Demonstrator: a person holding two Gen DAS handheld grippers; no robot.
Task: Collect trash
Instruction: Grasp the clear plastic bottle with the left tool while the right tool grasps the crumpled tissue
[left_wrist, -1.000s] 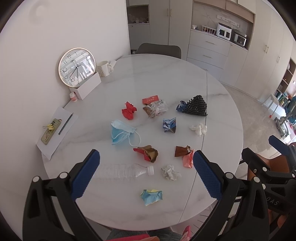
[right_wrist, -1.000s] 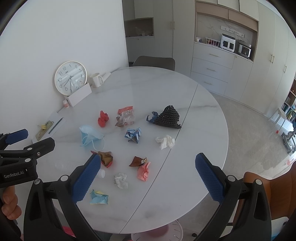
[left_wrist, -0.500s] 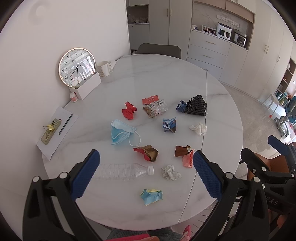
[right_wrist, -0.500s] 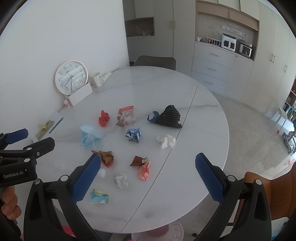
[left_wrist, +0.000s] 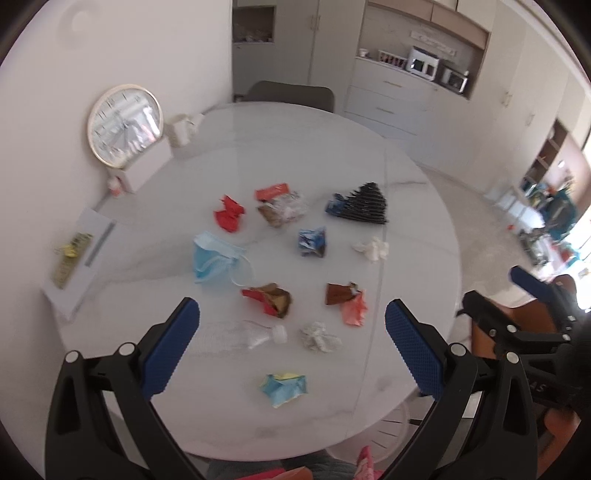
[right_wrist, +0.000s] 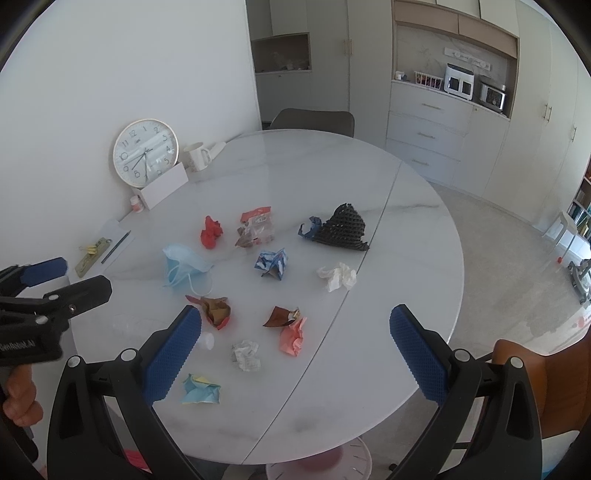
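Note:
Several pieces of trash lie on a round white marble table (left_wrist: 413, 192): a clear plastic bottle (left_wrist: 240, 335), a blue face mask (left_wrist: 213, 257), a red paper wad (left_wrist: 229, 213), a black mesh piece (left_wrist: 365, 204), a white tissue (left_wrist: 372, 249), a pink and brown wrapper (left_wrist: 347, 300) and a blue-yellow paper (left_wrist: 283, 387). My left gripper (left_wrist: 291, 345) is open and empty above the near edge. My right gripper (right_wrist: 295, 349) is open and empty, also above the near edge. The mask (right_wrist: 183, 267) and mesh (right_wrist: 341, 227) show in the right wrist view too.
A round clock (right_wrist: 145, 152), a white box (right_wrist: 164, 186) and a mug (right_wrist: 196, 156) stand at the table's far left by the wall. A notepad with pen and keys (right_wrist: 99, 249) lies at the left. A grey chair (right_wrist: 312, 120) is behind the table, an orange chair (right_wrist: 546, 391) at right.
The left wrist view has shifted and blurred, so the left gripper is moving slightly. The right gripper has crept a little closer to the table. No trash has moved.

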